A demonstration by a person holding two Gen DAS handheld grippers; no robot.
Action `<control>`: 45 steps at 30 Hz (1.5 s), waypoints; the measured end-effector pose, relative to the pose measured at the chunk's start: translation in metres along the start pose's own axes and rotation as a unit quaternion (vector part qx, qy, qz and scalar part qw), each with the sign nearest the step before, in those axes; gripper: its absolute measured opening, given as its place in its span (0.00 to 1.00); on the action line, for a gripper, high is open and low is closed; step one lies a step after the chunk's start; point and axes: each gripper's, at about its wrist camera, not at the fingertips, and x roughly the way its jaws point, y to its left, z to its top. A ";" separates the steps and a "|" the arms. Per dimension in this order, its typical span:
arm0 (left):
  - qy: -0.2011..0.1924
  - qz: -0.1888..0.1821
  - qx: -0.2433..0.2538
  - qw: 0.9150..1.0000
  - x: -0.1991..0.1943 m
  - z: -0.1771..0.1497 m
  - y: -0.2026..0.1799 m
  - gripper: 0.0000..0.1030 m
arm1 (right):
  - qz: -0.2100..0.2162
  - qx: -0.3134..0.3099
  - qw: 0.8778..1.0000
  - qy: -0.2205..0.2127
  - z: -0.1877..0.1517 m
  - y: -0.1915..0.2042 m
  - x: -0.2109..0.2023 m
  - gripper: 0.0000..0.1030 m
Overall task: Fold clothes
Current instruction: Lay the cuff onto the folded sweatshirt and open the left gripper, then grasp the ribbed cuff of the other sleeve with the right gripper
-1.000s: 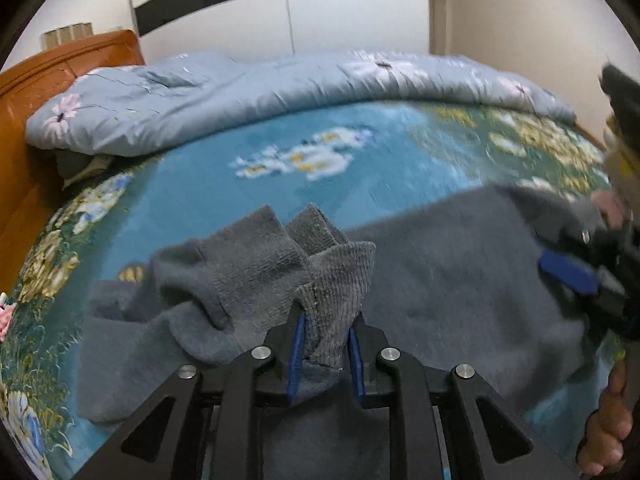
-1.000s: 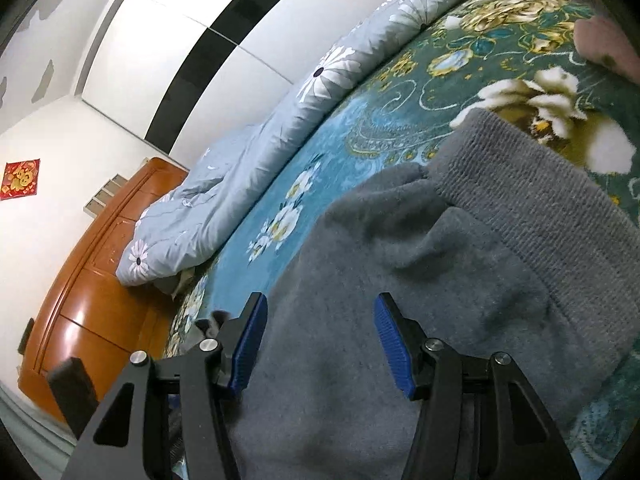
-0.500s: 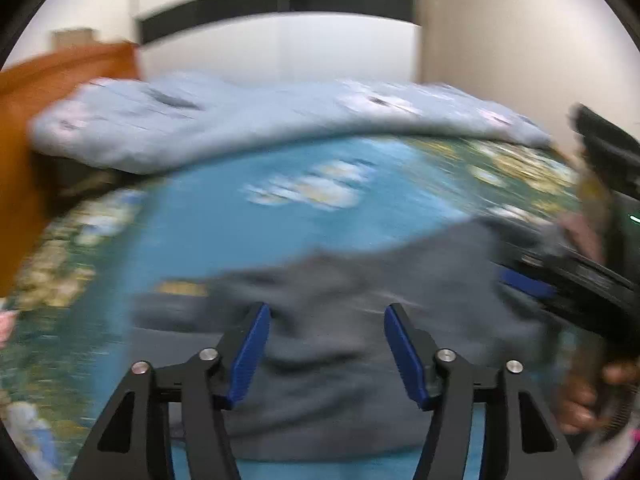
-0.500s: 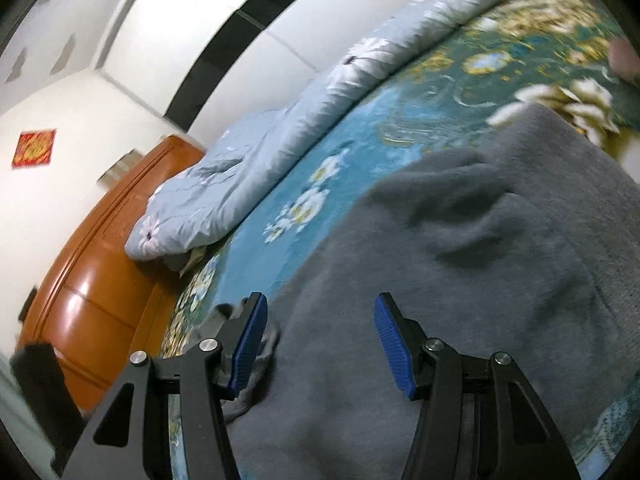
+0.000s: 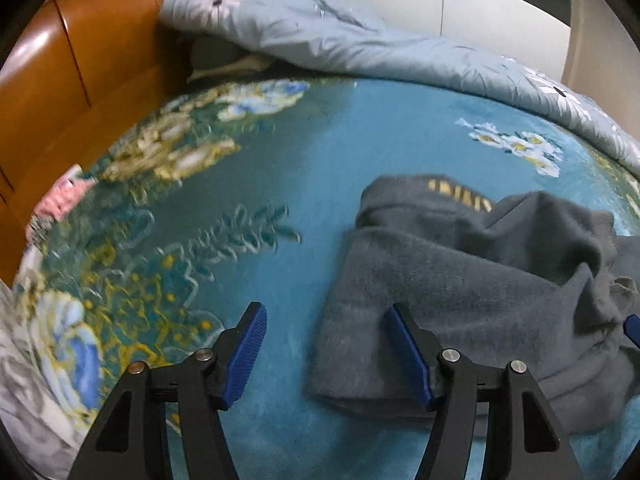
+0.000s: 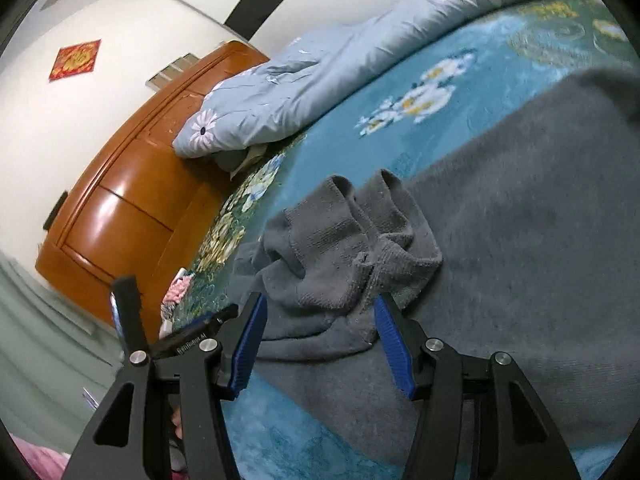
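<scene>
A grey fleece garment (image 5: 460,292) lies on a teal flowered bedspread (image 5: 280,160). In the left wrist view its folded edge sits at the right, with yellow lettering near the top. My left gripper (image 5: 324,344) is open and empty, with its right finger at the garment's left edge. In the right wrist view the garment (image 6: 520,220) spreads to the right, and its ribbed cuffs (image 6: 352,248) lie bunched on top. My right gripper (image 6: 318,340) is open, just in front of the cuffs. The left gripper (image 6: 168,340) shows at the left.
A light blue flowered quilt (image 5: 360,44) is piled along the far side of the bed. An orange wooden headboard (image 6: 132,188) stands to the left. A pink cloth (image 5: 60,196) lies near the headboard edge. White walls are behind.
My left gripper let go of the grey cuff, opened, and swung left toward the headboard. The cuffs now lie on the garment. My right gripper stayed open and moved left toward the cuffs.
</scene>
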 end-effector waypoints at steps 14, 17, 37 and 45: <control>0.010 -0.072 -0.040 0.997 0.012 -0.005 0.034 0.78 | -0.077 0.015 0.997 0.002 -0.001 -0.001 0.020 0.56; 0.010 -0.083 -0.043 0.996 0.013 -0.006 0.038 0.78 | -0.087 0.022 0.996 0.001 0.005 0.001 0.026 0.56; 0.012 -0.114 -0.065 0.991 0.005 -0.004 0.056 0.78 | -0.085 0.032 0.990 -0.112 0.019 0.028 -0.029 0.07; 0.019 -0.105 -0.057 0.993 0.009 -0.006 0.054 0.78 | -0.091 0.144 0.983 -0.061 -0.010 -0.041 -0.009 0.07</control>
